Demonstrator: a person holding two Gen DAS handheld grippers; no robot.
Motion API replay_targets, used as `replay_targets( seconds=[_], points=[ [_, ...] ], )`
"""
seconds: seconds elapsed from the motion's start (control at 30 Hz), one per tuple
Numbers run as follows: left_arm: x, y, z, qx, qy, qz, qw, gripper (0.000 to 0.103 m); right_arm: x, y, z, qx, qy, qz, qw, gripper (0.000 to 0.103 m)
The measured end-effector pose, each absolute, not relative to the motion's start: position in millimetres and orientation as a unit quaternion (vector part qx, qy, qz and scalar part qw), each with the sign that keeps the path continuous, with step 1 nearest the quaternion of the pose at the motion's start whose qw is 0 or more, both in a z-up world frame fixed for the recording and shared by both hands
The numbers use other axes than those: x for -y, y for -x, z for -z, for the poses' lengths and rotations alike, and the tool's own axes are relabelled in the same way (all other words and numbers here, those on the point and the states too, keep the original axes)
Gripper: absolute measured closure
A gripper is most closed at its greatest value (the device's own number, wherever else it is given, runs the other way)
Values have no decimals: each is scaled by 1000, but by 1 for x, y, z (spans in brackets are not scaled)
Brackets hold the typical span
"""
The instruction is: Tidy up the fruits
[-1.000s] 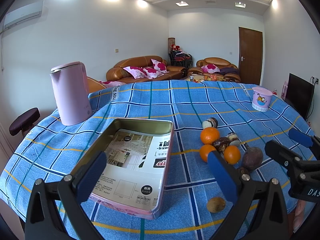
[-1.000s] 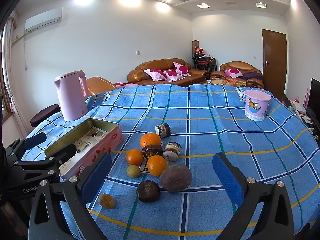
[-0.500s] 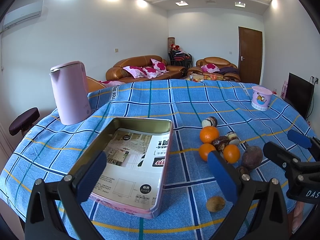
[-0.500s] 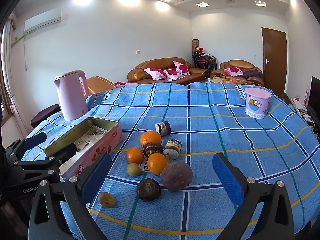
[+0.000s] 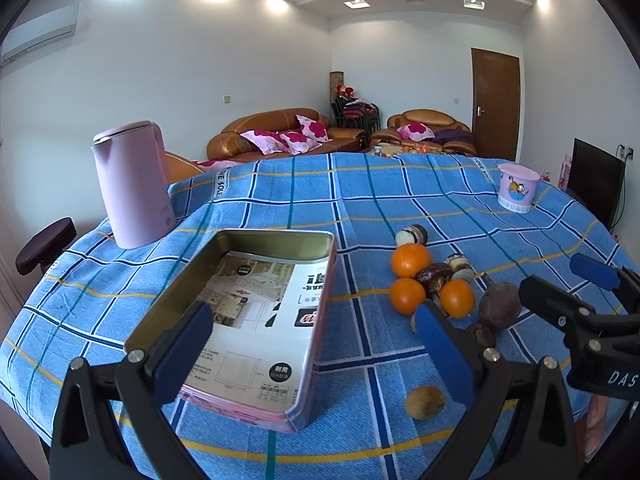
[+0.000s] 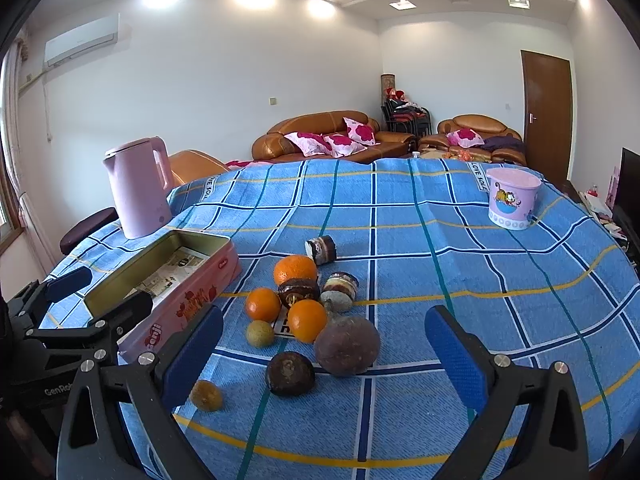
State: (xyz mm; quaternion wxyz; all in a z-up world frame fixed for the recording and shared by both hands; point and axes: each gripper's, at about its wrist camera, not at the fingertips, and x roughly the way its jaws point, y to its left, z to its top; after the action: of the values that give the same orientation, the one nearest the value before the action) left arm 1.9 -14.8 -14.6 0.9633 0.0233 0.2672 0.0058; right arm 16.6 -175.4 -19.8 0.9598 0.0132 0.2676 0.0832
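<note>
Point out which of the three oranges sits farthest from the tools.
The largest orange, at the back of the cluster toward the kettle's side; the two smaller oranges lie in front of it.

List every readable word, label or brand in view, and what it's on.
"LOVE SOL", cut off: tablecloth band.
"DAS", cut off: right gripper body.
"GenRo", cut off: left gripper body.
Tin side lettering: too blurred.
Leaflet in tin: too small.

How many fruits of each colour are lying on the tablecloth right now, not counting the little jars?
Orange: 3, the back orange, the left orange, the front orange
Dark brown or purple: 3
Small yellowish brown: 2
Total: 8
</note>
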Motion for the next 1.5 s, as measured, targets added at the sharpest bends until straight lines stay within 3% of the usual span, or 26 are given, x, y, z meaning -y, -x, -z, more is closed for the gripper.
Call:
replay_targets(
  seconds=[0.37,0.67,0.83,0.97,1.07,1.2,1.33,1.5],
  points=[
    [26,12,33,-262,-27,21,964,4,189,-27,42,-284,-32,-72,956,1],
    [47,12,60,-302,-39,72,950,38,192,-36,57,-299,-39,-77,950,1],
    [58,17,62,-294,-52,88,950,42,198,-43,63,-311,-49,-73,946,20],
    [62,11,72,-320,-55,99,941,48,199,-50,67,-323,-54,-76,942,24],
    [64,10,76,-329,-52,112,936,49,198,-58,71,-337,-56,-83,936,36],
    [61,4,85,-345,-36,125,929,55,198,-64,77,-346,-67,-101,930,40],
    [59,3,86,-344,-33,126,930,72,195,-64,78,-343,-66,-116,930,49],
    [58,4,85,-339,-34,128,931,72,194,-60,76,-330,-67,-117,934,50]
  ],
)
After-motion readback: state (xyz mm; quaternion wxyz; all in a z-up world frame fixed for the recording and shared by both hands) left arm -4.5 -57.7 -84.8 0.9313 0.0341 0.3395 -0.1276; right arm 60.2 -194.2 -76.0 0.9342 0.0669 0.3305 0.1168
